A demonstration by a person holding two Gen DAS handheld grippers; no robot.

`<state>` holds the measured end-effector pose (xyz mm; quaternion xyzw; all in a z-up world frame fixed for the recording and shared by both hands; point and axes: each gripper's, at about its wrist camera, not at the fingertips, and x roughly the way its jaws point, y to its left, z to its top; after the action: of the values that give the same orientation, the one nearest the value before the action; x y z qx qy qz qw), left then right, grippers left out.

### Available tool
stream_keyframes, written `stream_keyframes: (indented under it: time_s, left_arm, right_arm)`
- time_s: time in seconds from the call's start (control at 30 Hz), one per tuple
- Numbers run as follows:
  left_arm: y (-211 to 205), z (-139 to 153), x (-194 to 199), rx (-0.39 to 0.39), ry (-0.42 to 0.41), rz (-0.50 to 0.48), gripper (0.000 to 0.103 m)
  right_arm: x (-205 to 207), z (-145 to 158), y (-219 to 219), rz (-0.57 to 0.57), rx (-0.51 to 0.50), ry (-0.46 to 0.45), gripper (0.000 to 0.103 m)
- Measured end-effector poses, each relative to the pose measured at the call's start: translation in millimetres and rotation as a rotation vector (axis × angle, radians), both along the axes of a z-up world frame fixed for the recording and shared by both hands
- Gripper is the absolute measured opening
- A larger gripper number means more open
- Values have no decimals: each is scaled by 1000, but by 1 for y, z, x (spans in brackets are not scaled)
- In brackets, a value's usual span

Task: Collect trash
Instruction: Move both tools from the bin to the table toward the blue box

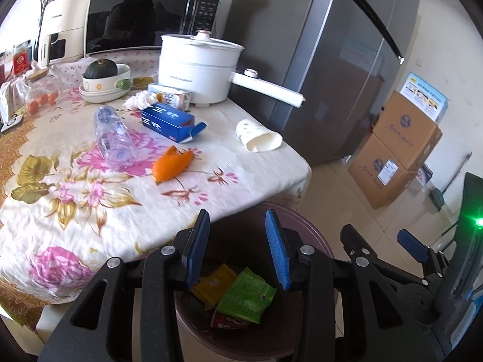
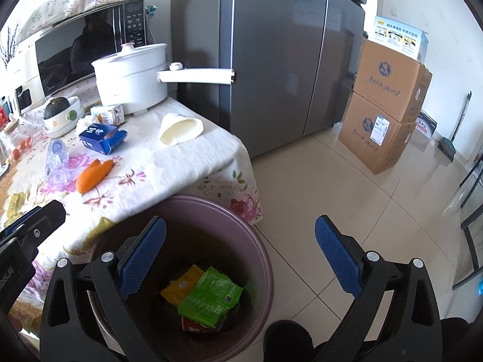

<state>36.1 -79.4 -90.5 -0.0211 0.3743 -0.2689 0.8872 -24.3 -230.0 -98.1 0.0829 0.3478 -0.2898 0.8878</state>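
Observation:
A purple trash bin (image 2: 259, 241) stands on the floor at the table's near corner, holding a green wrapper (image 2: 209, 300), a yellow packet (image 2: 181, 286) and a red wrapper. My left gripper (image 1: 238, 232) is open and empty above the bin (image 1: 314, 235). My right gripper (image 2: 240, 235) is open wide and empty over the bin's right side; it also shows in the left wrist view (image 1: 374, 238). On the floral tablecloth lie an orange peel (image 1: 172, 164), a crushed clear bottle (image 1: 113, 138), an open blue box (image 1: 170, 120), a crumpled tissue (image 1: 140, 99) and a tipped white paper cup (image 1: 259, 137).
A white electric pot (image 1: 199, 69) with a long handle, a bowl with a green squash (image 1: 102, 81), a small carton, a jar, a microwave (image 1: 151, 21) and an air fryer stand at the back. A grey fridge (image 2: 277, 60) and stacked cardboard boxes (image 2: 383, 105) stand right of the table.

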Motion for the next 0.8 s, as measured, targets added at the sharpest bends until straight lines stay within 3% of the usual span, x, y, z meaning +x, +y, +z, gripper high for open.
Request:
stream_keyframes:
  time_s: [0.37,0.8]
  left_arm:
    - [20,11,38,9,-13,49,39]
    - [40,8,109,10,26,101,39]
  right_arm:
    - [40,13,23,36,-6,-20,95]
    - [105,23,40,76,-10,-23,95]
